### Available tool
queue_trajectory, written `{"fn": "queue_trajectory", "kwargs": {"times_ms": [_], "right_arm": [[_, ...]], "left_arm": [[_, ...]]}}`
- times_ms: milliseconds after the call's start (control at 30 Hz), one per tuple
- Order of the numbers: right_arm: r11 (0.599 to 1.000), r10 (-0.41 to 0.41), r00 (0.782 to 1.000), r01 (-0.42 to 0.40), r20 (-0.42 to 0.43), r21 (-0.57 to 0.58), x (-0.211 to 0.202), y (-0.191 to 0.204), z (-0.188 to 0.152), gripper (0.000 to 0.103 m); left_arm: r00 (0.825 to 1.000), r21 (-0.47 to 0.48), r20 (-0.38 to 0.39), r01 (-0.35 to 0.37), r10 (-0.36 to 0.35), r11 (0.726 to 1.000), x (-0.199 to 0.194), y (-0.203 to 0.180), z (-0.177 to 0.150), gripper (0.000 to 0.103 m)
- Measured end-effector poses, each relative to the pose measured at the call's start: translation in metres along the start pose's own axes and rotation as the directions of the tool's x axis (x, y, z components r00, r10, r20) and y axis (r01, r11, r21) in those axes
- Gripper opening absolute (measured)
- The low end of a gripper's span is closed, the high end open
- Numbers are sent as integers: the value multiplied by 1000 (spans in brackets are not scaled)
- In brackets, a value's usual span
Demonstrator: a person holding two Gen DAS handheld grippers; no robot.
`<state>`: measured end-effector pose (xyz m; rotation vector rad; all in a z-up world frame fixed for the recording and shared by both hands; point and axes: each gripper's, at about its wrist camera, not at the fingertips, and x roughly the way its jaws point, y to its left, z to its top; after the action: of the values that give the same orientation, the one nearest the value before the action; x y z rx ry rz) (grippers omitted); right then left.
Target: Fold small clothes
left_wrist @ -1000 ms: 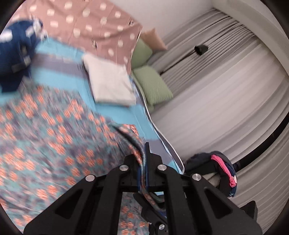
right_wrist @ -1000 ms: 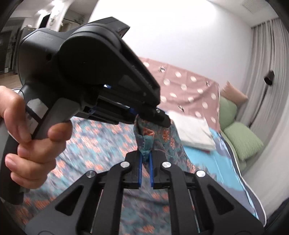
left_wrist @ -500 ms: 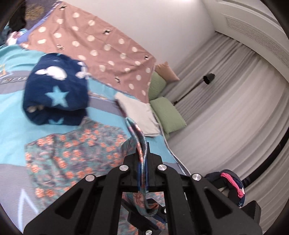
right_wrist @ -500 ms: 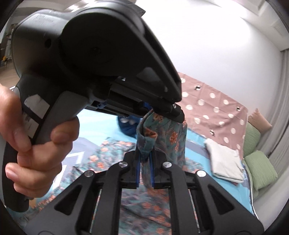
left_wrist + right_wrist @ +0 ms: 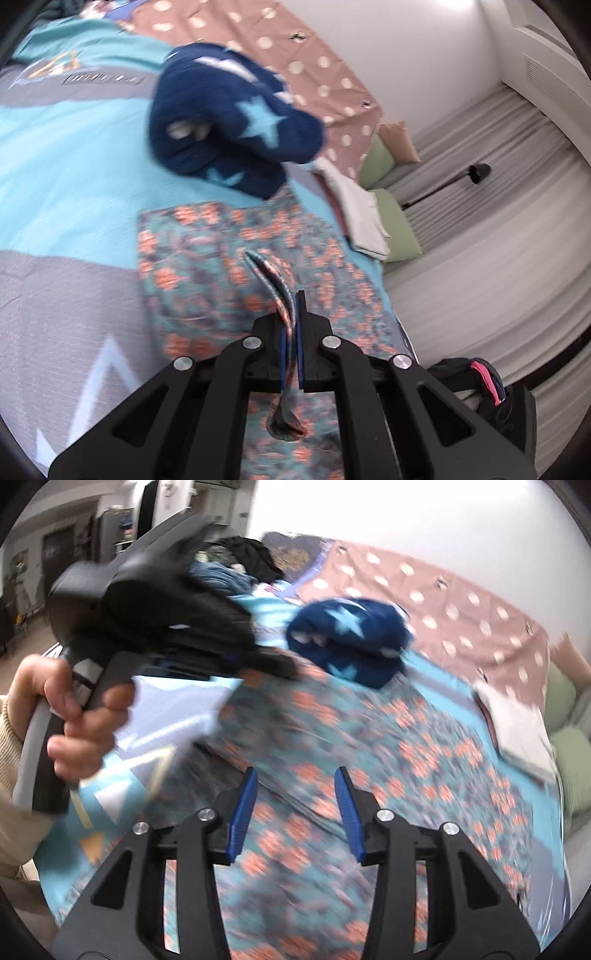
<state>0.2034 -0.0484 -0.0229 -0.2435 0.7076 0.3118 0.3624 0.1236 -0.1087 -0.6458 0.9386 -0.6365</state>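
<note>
Left wrist view: left gripper [image 5: 291,325] clamped on a pinched edge of the thin floral garment [image 5: 221,266], which lies flat mid-frame on the bedspread [image 5: 66,155]. Plush navy star blanket [image 5: 229,118] above it.

Right wrist view: right gripper [image 5: 295,812] wide open, holding nothing, over the garment [image 5: 369,746]. Folding looks underway, not finished.

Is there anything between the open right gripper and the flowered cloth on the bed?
Nothing visible does. The right gripper hangs open directly over the flowered cloth. The left gripper pinches that cloth's edge further off to the side, and the navy star blanket lies beyond it.
</note>
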Motion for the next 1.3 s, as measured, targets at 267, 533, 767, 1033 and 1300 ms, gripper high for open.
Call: {"fn": "queue_trajectory", "kwargs": {"times_ms": [267, 533, 767, 1033, 1300], "right_arm": [[933, -98, 990, 126, -98, 337, 8, -137, -26, 43], [847, -70, 974, 171, -215, 503, 26, -193, -75, 43], [865, -78, 971, 178, -224, 470, 39, -184, -80, 49], [865, -88, 980, 163, -177, 475, 3, -184, -77, 76], [820, -168, 978, 207, -122, 534, -72, -197, -119, 90]], "left_arm": [[995, -48, -39, -96, 94, 994, 14, 35, -6, 4], [989, -73, -60, -138, 133, 988, 19, 49, -9, 11], [972, -51, -66, -230, 227, 972, 16, 40, -9, 16], [918, 46, -16, -396, 397, 917, -10, 9, -19, 59], [896, 71, 0, -442, 443, 894, -56, -2, -63, 59]]}}
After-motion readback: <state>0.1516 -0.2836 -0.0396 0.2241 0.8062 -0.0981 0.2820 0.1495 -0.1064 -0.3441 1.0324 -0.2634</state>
